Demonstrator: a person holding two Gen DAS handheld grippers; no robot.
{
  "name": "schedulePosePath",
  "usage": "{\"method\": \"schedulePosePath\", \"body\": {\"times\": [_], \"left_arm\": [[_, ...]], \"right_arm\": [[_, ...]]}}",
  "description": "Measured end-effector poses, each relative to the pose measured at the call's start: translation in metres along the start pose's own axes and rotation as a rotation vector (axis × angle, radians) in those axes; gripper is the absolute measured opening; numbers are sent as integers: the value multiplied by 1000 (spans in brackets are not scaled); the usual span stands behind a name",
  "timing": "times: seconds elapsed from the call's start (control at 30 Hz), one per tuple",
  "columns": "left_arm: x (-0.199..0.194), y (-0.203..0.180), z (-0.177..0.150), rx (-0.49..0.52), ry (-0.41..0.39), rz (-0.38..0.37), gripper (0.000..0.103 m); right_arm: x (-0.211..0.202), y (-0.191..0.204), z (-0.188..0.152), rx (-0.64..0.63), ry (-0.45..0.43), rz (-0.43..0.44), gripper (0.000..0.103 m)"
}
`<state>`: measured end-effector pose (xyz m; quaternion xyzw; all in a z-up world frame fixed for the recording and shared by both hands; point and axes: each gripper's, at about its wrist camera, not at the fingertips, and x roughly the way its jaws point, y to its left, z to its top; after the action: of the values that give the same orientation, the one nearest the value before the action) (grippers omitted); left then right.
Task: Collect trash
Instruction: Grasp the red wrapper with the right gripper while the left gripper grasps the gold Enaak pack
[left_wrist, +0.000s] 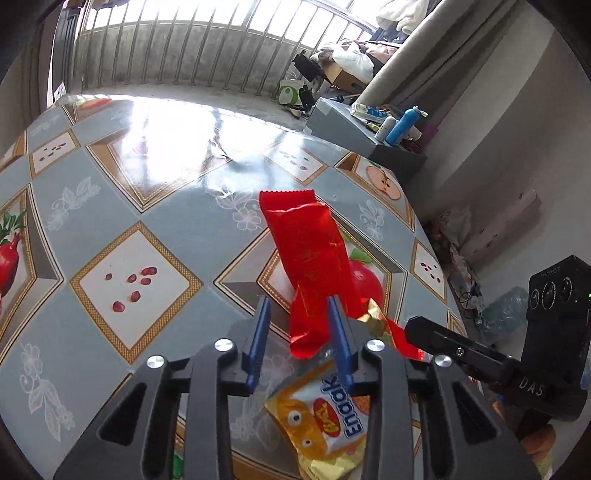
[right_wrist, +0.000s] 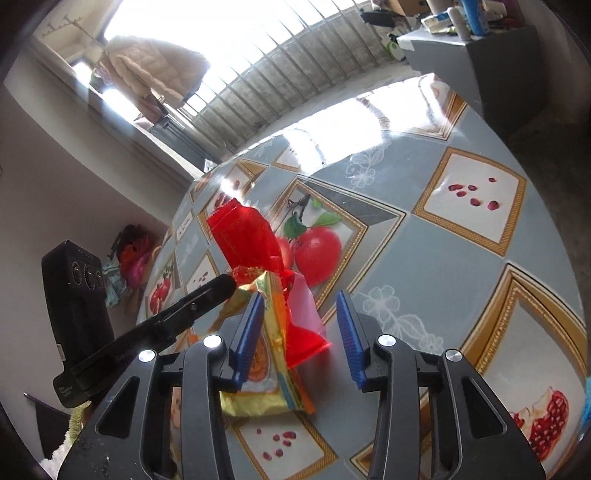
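Note:
A long red wrapper (left_wrist: 310, 258) lies on the fruit-patterned tablecloth (left_wrist: 129, 229), its near end raised between the blue pads of my left gripper (left_wrist: 301, 332). It touches the right pad (left_wrist: 341, 343), with a gap to the left pad, so the jaws stand open. A yellow Enaak snack packet (left_wrist: 321, 424) sits just under that gripper. In the right wrist view the same yellow packet (right_wrist: 266, 369) leans on the left pad of my right gripper (right_wrist: 299, 332). The red wrapper (right_wrist: 243, 232) reaches between its jaws, clear of the right pad. Each gripper's black finger (left_wrist: 443, 343) (right_wrist: 192, 310) shows in the other's view.
The table edge (left_wrist: 439, 280) curves close on the right, with plastic bags and cables (left_wrist: 502, 314) on the floor beyond. A grey cabinet (left_wrist: 343, 125) with a blue bottle and tubes stands behind the table. A metal railing (left_wrist: 184, 48) runs along the back.

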<state>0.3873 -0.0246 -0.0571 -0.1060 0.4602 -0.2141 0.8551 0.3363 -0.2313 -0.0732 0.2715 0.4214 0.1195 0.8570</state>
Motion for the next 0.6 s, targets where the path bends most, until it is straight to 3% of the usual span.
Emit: {"method": "schedulePosePath", "body": {"times": [0.07,0.13,0.23,0.4,0.6], "left_arm": [[6,2,0,-7,18,1,13],[7,1,0,-3,13,1,12],[5,-6,-5,23,27,12,10],[-8,-19,-26,67,64,23,9],[-46,-23,-77,61,131,-44,8]], "right_arm": [[4,-3,3,16,5,11,28],[10,-3,4,29,18,21,14],[16,0,1,35,34,22,3],[12,6,-9,21,54,8,1],[-27,15,-52,8,89,32,0]]}}
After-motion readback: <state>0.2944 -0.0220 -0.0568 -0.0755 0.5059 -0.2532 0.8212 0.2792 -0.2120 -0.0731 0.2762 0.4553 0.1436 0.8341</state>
